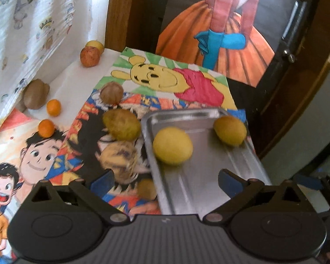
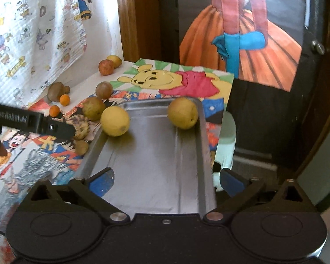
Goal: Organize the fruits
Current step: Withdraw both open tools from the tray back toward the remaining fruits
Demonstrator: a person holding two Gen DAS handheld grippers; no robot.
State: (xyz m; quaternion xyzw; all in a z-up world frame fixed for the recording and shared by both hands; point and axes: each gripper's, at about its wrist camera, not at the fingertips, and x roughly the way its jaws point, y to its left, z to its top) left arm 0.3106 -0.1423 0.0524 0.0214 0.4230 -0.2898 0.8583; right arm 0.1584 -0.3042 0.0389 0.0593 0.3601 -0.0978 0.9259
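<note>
Metal tray [image 2: 156,154] lies on the counter's right side, its long axis running toward the far edge, resting on cartoon drawings. Two yellow fruits sit in it at the far end: a lemon [image 2: 115,121] against the tray's left wall, and a second yellow fruit [image 2: 182,113] near its far right corner. Same pair in the left wrist view: lemon [image 1: 172,145], other fruit [image 1: 230,130], tray wall [image 1: 182,114].

Just outside the tray's left wall, on the drawings: a greenish-yellow fruit [image 1: 121,124], a mottled yellow-brown fruit [image 1: 118,156] nearer the front, and a small brownish one [image 1: 147,189] touching or almost touching the wall; blur hides which. Further back, a round brown fruit [image 1: 111,92] sits at the edge of the Winnie the Pooh drawing [image 1: 165,77].

Toward the counter's left edge: two small oranges [image 1: 53,107] [image 1: 46,128] and a brown lumpy item [image 1: 36,96] against the hanging printed cloth [image 1: 28,33]. Far left corner: a reddish apple [image 1: 90,56] touching a yellow fruit [image 1: 95,45] behind it.

Left gripper [image 1: 165,181]: fingers spread wide, nothing between them, above the tray's left wall. Right gripper [image 2: 167,181]: fingers spread wide, empty, above the tray's near end. The left gripper's black arm [image 2: 33,121] shows at the left of the right wrist view.
</note>
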